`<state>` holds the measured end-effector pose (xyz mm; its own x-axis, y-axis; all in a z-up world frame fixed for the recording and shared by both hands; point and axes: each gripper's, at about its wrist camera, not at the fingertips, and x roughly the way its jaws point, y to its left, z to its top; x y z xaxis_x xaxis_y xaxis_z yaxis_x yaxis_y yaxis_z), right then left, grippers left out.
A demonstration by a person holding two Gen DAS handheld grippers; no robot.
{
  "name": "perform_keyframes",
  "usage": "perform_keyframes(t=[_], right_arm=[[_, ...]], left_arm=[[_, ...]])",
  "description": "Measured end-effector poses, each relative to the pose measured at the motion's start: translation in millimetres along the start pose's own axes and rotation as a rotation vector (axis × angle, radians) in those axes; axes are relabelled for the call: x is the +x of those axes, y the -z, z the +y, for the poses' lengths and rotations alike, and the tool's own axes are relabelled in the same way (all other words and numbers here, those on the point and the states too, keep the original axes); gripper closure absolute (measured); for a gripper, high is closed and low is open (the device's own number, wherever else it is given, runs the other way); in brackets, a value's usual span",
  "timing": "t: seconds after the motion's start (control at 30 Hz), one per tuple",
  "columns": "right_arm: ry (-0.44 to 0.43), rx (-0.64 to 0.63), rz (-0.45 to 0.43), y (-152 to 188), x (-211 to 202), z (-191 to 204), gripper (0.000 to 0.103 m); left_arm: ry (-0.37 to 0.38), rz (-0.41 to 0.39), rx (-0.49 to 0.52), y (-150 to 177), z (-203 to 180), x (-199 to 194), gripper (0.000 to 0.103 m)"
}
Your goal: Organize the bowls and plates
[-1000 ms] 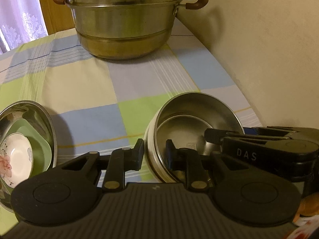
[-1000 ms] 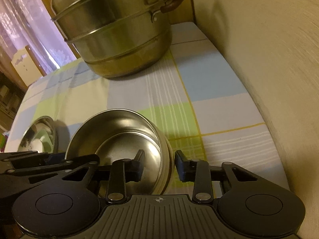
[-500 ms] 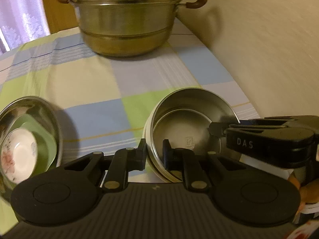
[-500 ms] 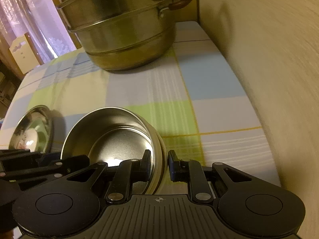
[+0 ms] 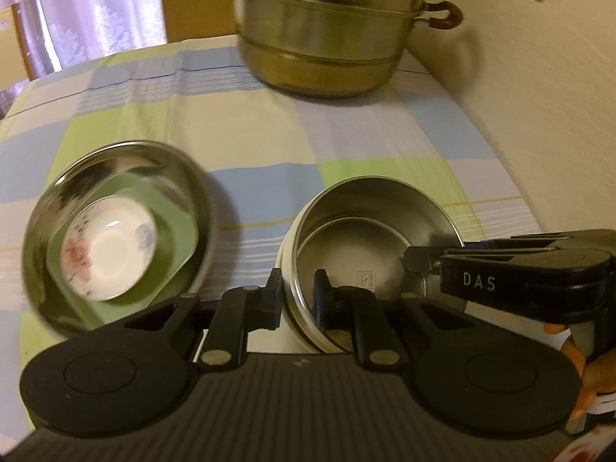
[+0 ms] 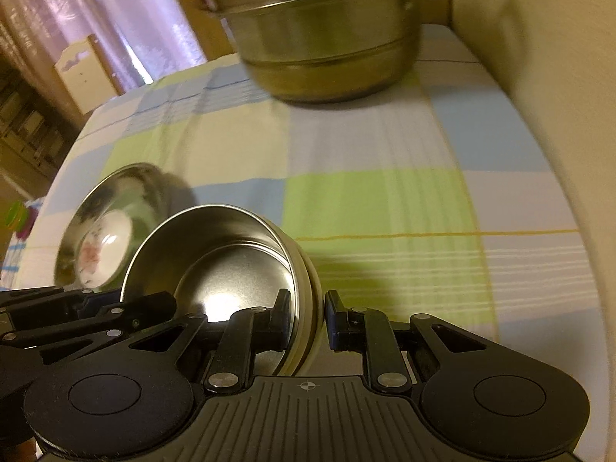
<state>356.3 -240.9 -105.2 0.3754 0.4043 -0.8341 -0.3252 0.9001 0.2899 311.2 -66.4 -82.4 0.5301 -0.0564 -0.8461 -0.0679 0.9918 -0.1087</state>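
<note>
A steel bowl with a cream outer wall (image 5: 369,238) (image 6: 231,254) is held between both grippers, lifted and tilted above the checked cloth. My left gripper (image 5: 296,300) is shut on its near rim, one finger inside and one outside. My right gripper (image 6: 306,315) is shut on the rim at the bowl's right side, and it also shows in the left wrist view (image 5: 423,261). To the left a wide steel bowl (image 5: 173,161) (image 6: 127,181) holds a green dish (image 5: 177,238) and a white flowered bowl (image 5: 111,246) (image 6: 100,246).
A big two-tier steel steamer pot (image 5: 331,34) (image 6: 327,38) stands at the back of the table. A cream wall (image 5: 539,115) runs along the right edge. Curtains (image 5: 96,11) hang at the back left.
Both grippers closed on the steel bowl's rim and lifted it, carrying it left toward the wide steel bowl, which now sits much nearer in both views.
</note>
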Motion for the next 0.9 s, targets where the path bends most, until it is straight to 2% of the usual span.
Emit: perform_keyframes(t=[0.27, 0.43, 0.57, 0.63, 0.67, 0.7, 0.77, 0.9], right_arm=[[-0.037, -0.004, 0.032, 9, 4, 25, 0.084], [-0.027, 0.021, 0.027, 12, 5, 31, 0.084], [-0.023, 0.052, 0.018, 13, 0, 30, 0.083], [-0.004, 0.051, -0.009, 15, -7, 32, 0.072], [0.004, 0.05, -0.027, 17, -13, 34, 0.06], [0.007, 0.051, -0.047, 19, -18, 35, 0.052], [0.007, 0.059, -0.08, 23, -30, 38, 0.046], [0.013, 0.076, -0.139, 38, -54, 48, 0.045]], left_arm=[[-0.034, -0.005, -0.039, 11, 23, -14, 0.089], [-0.001, 0.001, -0.048, 13, 31, -16, 0.089], [0.023, -0.001, -0.062, 15, 39, -21, 0.085], [0.039, -0.015, -0.068, 16, 43, -28, 0.084], [0.045, -0.021, -0.07, 16, 45, -32, 0.084], [0.05, -0.026, -0.069, 16, 46, -36, 0.083], [0.063, -0.039, -0.067, 17, 50, -46, 0.083], [0.048, -0.057, -0.037, 25, 57, -69, 0.084]])
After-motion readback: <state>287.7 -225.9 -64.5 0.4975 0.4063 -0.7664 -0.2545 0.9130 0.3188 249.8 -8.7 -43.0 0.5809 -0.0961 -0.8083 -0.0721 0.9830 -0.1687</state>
